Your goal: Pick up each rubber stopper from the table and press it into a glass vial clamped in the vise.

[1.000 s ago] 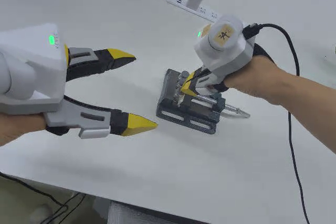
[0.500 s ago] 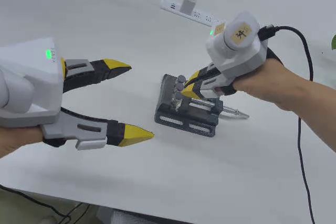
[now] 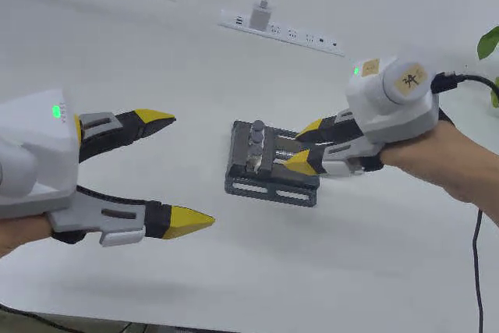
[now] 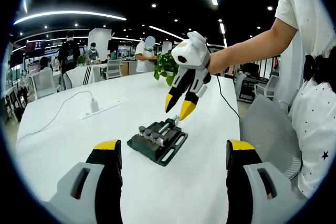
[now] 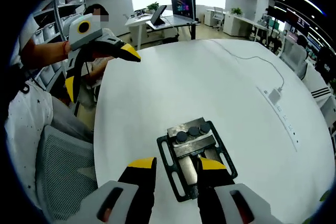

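The left gripper [image 3: 192,169] and right gripper [image 3: 294,149] share white housings and black jaws tipped yellow. The left shows a green light [image 3: 56,111]; the right has a round tan sticker [image 3: 409,79], its black cable [image 3: 466,77] trailing toward 3 o'clock. The person's white short-sleeved shirt [image 4: 315,124] has small dark stars.

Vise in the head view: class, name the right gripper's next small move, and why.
Probably lift the right gripper clear of the vise: three stoppers already sit in a row in it, and both this and the left gripper are open and empty.
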`<state>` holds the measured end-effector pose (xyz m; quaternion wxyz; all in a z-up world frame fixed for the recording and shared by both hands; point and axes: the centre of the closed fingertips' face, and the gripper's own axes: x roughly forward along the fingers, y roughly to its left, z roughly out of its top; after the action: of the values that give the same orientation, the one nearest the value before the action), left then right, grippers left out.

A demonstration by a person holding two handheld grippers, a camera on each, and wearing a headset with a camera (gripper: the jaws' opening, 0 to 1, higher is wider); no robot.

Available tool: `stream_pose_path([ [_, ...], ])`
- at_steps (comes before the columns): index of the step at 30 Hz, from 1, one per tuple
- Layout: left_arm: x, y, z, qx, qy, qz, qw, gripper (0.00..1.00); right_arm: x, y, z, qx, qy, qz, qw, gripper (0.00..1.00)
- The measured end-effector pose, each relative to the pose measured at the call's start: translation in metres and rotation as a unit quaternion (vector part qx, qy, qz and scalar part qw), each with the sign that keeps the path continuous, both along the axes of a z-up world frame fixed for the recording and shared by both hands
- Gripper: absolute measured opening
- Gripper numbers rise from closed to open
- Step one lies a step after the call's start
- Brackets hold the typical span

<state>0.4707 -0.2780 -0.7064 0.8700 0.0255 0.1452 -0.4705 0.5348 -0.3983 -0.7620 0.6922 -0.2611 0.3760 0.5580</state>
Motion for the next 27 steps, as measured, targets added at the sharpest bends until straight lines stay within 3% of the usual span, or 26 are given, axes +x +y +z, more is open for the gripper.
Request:
stream_pose_path([
  [5,0.002,-0.002,-0.006,0.008,0.005,0.000,1.0000,0.86,-0.010,-0.018,0.005,0.025,-0.006,-0.030,0.9992,0.36],
  [11,0.001,-0.003,-0.014,0.021,0.012,-0.002,0.9997,0.90,-0.016,-0.037,0.010,0.067,-0.017,-0.072,0.9950,0.44],
  [19,0.003,-0.001,-0.024,0.038,0.022,0.002,0.9990,0.95,-0.030,-0.063,0.000,0.093,-0.017,-0.105,0.9900,0.58],
  [27,0.005,-0.001,-0.035,0.054,0.027,0.007,0.9982,0.99,-0.038,-0.072,-0.008,0.117,-0.027,-0.114,0.9862,0.71],
])
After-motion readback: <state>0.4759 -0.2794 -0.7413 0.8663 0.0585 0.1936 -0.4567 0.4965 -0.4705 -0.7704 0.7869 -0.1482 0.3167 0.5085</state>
